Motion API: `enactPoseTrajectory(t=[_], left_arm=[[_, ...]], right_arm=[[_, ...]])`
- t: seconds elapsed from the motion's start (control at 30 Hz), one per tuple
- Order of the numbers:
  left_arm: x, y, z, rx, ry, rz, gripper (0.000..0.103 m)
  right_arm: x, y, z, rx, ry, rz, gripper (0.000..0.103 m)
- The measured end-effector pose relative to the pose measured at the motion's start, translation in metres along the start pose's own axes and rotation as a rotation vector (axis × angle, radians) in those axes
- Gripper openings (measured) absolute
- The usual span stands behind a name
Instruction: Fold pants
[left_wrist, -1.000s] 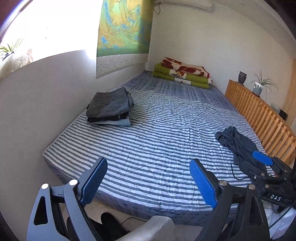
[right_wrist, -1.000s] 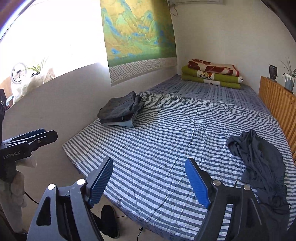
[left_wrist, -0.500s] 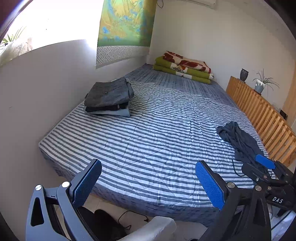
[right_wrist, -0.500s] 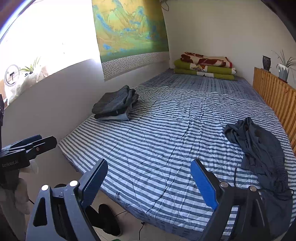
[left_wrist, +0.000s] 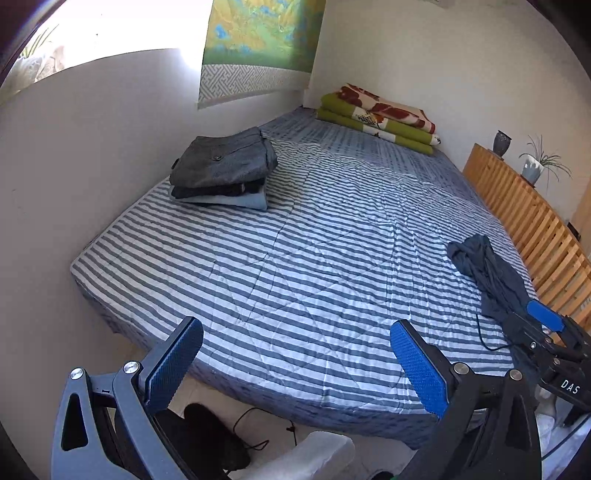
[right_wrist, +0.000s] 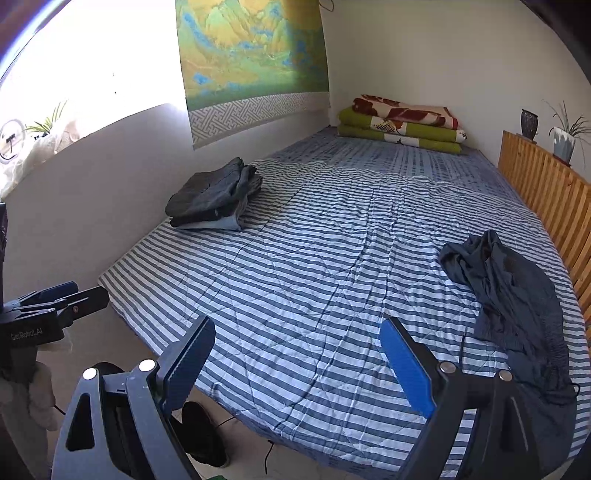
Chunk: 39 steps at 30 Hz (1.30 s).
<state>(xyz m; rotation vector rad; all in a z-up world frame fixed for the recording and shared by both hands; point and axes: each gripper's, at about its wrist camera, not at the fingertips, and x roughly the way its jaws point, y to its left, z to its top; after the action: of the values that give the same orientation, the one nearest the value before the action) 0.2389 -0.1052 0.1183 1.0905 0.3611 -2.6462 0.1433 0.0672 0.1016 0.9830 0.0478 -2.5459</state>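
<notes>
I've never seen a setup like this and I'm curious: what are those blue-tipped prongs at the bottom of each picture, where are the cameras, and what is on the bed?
No robot here: a person holds a two-finger gripper in each hand, with a fisheye camera on each looking along its fingers. One picture comes from the left gripper, the other from the right gripper. Both are open and hold nothing. On the striped bed lie crumpled dark pants near the wooden rail, unfolded. A stack of folded clothes sits by the wall, and folded blankets lie at the far end.
</notes>
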Motion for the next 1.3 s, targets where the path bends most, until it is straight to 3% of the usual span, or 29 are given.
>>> enactPoseTrajectory(t=[0.57, 1.3], left_arm=[[0.006, -0.009, 0.016, 0.003, -0.021, 0.018, 0.103], [0.015, -0.021, 0.008, 0.028, 0.001, -0.001, 0.103]], right_arm=[[0.005, -0.011, 0.009, 0.014, -0.004, 0.007, 0.089], [0.000, -0.016, -0.003, 0.020, 0.005, -0.024, 0.089]])
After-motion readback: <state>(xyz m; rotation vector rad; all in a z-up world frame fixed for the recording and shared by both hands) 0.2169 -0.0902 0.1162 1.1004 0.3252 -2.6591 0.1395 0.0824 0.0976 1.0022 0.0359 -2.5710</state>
